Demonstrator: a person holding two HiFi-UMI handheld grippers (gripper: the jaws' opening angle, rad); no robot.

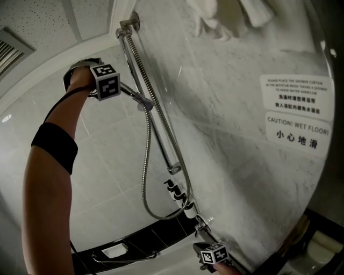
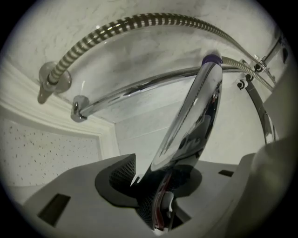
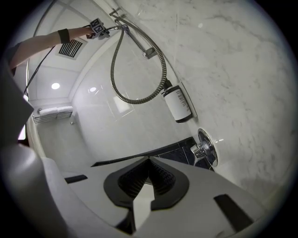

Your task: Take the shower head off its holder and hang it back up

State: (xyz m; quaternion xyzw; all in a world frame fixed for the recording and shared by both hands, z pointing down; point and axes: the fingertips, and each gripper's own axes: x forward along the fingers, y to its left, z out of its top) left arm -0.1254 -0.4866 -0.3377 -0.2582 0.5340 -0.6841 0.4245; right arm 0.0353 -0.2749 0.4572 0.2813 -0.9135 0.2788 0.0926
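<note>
Left gripper view: shower head between jaws

Shower head at 11 o'clock, beside rail; hose loops below it. Bottles approx 6 o'clock, signs at 3, towels (prob.) at 12.

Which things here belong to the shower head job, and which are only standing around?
Job: shower head, held in left gripper; holder; rail; hose.
Around: right gripper, shut and empty; bottle; tap; wet-floor sign; towel.
</note>
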